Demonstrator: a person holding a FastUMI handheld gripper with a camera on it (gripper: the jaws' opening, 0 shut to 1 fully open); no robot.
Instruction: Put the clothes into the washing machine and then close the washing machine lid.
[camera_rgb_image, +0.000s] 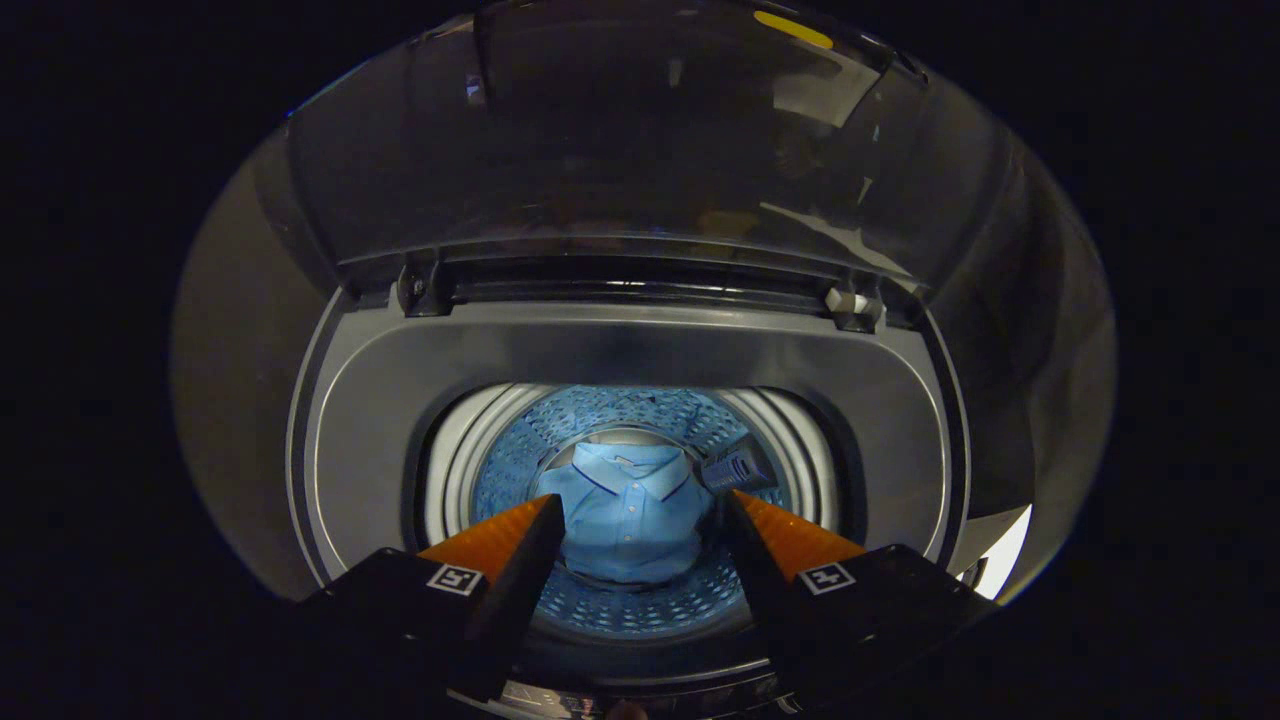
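You are holding the claw spread open and empty above the drum, the folded shirt lying below between its fingers, while the raised lid is standing beyond them.

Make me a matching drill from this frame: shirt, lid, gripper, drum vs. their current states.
Things:
1. folded blue shirt
2. washing machine lid
3. gripper
4. drum

States:
A. raised open behind the tub opening
B. open, fingers spread above the tub, holding nothing
C. lying at the bottom of the drum
D. perforated wall, lit blue, around the shirt

Pairs: 1-C, 2-A, 3-B, 4-D
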